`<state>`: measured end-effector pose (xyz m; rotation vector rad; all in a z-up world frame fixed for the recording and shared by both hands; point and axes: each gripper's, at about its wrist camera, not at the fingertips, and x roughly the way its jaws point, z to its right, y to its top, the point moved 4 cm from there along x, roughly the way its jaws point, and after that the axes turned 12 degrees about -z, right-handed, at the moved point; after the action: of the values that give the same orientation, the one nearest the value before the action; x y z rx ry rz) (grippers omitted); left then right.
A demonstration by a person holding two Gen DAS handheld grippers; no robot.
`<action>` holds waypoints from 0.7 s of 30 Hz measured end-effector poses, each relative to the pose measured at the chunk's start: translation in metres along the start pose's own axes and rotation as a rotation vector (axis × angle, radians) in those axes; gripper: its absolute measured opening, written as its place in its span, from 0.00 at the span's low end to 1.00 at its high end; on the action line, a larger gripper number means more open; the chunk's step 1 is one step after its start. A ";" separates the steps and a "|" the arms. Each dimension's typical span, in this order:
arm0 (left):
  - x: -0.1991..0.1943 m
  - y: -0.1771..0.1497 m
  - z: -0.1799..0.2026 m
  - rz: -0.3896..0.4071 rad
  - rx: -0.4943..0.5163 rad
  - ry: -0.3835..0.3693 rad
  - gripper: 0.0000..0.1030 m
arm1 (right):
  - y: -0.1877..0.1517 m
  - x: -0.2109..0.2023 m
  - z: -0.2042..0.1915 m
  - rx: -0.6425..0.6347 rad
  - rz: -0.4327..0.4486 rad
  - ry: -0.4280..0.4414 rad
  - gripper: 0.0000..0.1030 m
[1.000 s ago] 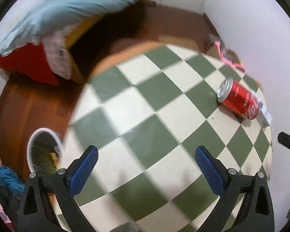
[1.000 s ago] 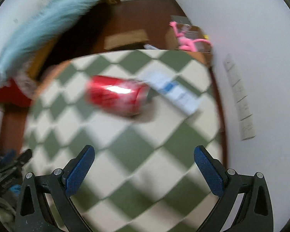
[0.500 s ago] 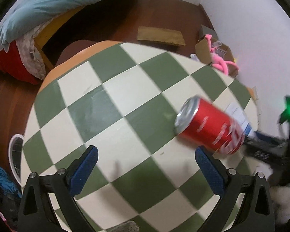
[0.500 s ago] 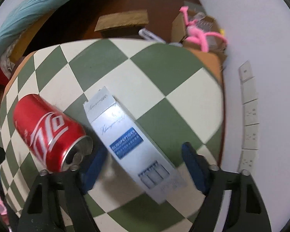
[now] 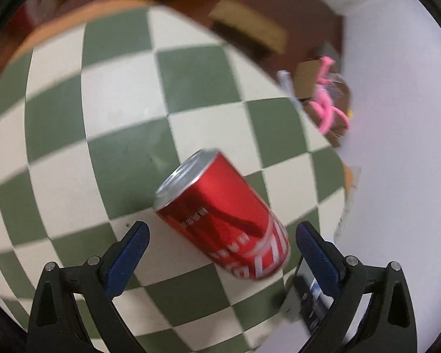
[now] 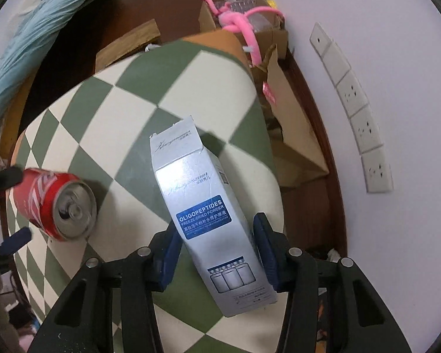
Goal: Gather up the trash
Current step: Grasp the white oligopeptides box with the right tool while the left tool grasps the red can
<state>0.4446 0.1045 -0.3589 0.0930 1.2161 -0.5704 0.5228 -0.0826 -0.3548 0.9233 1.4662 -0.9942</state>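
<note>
Round tabletop (image 6: 208, 70), green-and-cream chequered cloth over an orange rim, carries both items of trash.

Right claw (image 6: 217, 253): half a second ago its blue pads stood wide on either side of the long silver-grey cardboard carton with the blue label (image 6: 203, 203); they have now drawn in against the carton's long sides near the label end. Contact looks made on both sides, so I log it as gripping the carton. Carton still lies flat on the cloth, far end pointing toward the wall edge; no lift visible yet.

Left claw (image 5: 220, 250): has moved in from further back and now straddles the red aluminium drinks can (image 5: 223, 217), which lies on its side, silver top facing away from the camera. Pads open wide, clear gaps either side, no contact. View is motion-blurred.

From the right wrist view the can (image 6: 56, 206) sits just beside the carton, apart from it.

Judgement: carton pick is essentially secured and needs lifting; can pick is at the pre-grasp stage and needs closing. The can could roll on the cloth if nudged by one pad first.
</note>
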 end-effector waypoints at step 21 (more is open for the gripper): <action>0.014 -0.045 0.018 -0.035 0.723 0.318 0.78 | -0.049 0.001 -0.006 -0.039 -0.061 0.096 0.48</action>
<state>0.4423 0.0547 -0.3546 0.7987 1.2635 -1.0341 0.4751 -0.0935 -0.3511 0.9136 1.5970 -0.9742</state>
